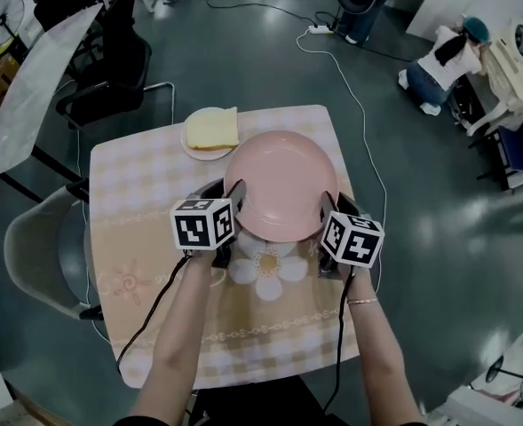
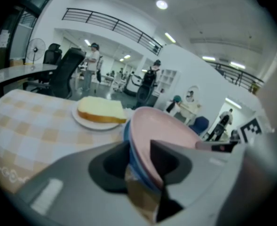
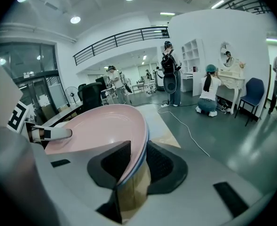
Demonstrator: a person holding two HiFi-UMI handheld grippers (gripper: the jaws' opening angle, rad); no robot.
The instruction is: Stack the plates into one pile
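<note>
L gripper [image 1: 234,195] & R gripper [image 1: 327,205] each pinch pink plate [image 1: 281,183] stacked on blue plate [image 2: 129,138]; white plate [image 1: 190,145] w/ bread [image 1: 213,129] not yet in pile.

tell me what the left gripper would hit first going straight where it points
The left gripper clamps the pink plate and the blue plate under it. Beyond them it aims down at the checked tablecloth, near the white plate with the bread slice; which comes first is unclear.
</note>
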